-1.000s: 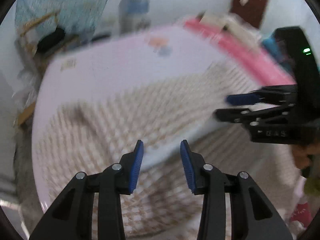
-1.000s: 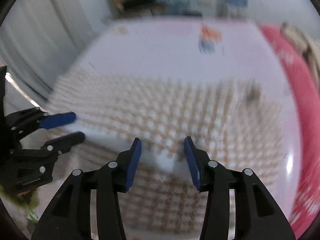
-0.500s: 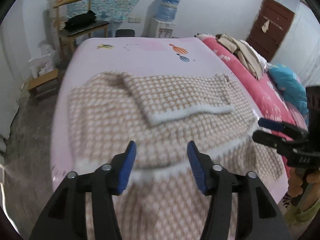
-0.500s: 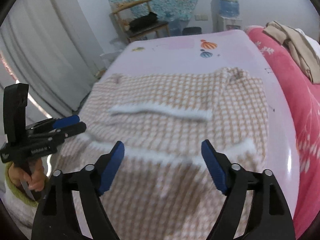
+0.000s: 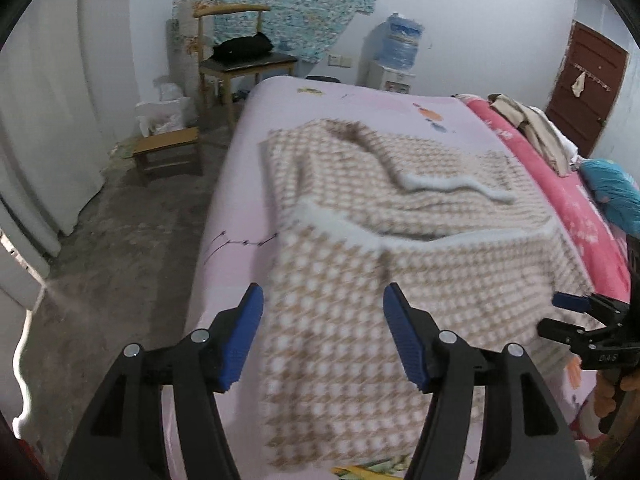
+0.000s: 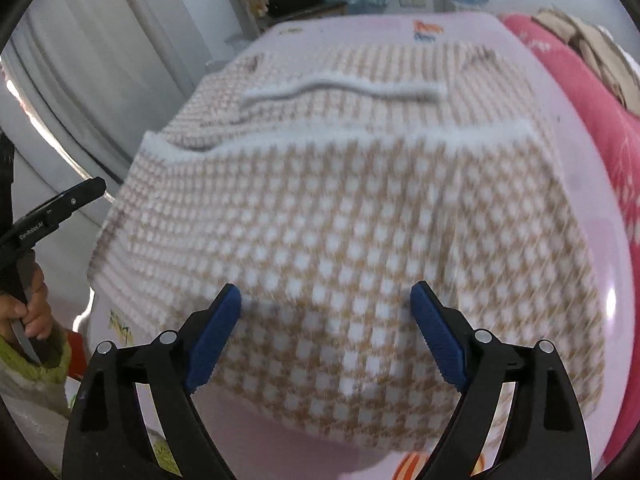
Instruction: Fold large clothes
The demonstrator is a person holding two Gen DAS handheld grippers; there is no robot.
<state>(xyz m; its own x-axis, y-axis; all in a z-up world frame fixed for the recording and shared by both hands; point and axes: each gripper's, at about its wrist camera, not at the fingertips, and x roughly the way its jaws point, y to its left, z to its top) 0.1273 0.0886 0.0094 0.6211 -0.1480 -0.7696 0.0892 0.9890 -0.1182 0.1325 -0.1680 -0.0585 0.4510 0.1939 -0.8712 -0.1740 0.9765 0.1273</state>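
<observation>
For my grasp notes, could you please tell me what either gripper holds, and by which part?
Nothing: the left gripper and right gripper are both opening, empty, above the beige-and-white checked knit garment.

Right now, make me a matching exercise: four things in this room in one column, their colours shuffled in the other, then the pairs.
Things:
1. checked garment
2. bed sheet
3. quilt
4. door

Colours:
A. dark brown
B. pale pink
C. tan and white
D. deep pink with a pale print

Pairs: 1-C, 2-B, 3-D, 4-A
</observation>
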